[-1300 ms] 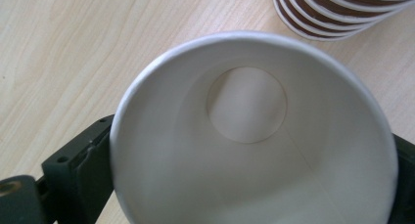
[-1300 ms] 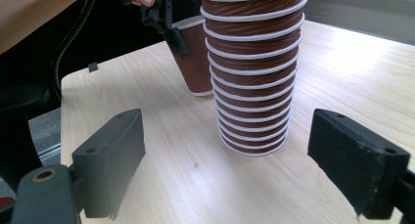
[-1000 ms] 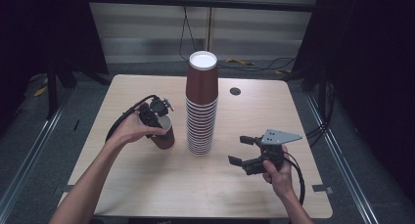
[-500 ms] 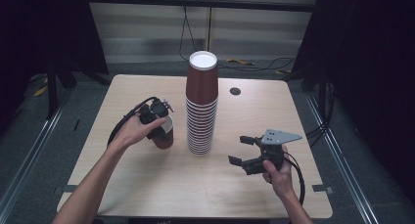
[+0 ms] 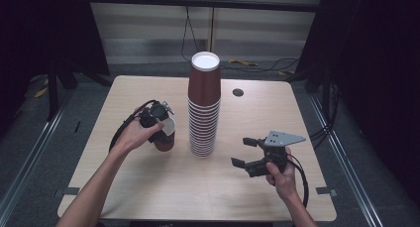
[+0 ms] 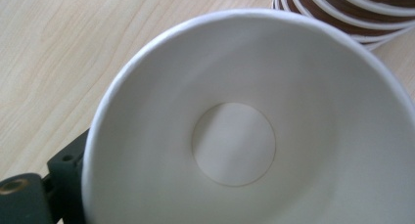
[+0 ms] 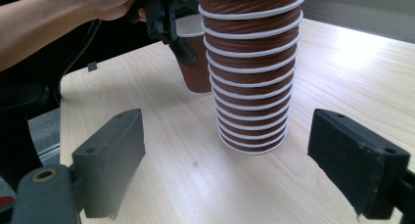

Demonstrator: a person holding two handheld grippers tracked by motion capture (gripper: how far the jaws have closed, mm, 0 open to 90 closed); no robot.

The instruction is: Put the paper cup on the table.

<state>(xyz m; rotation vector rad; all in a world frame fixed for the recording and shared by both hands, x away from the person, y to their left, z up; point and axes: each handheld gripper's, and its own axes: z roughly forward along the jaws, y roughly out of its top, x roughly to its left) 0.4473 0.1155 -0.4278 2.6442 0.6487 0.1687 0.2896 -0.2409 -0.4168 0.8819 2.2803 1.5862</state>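
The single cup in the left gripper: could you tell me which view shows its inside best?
The left gripper view: the single cup shows its white inside and base. The high view and right gripper view give its brown outside.

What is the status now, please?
Left gripper shut on single cup, upright on table. Right gripper open, empty. Cup stack stands between.

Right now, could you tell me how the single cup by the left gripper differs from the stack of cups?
The single cup stands mouth up, low, with the left gripper on its rim. The stack of cups stands mouth down, tall, with no gripper on it. Both are brown paper with white rims, on the table.
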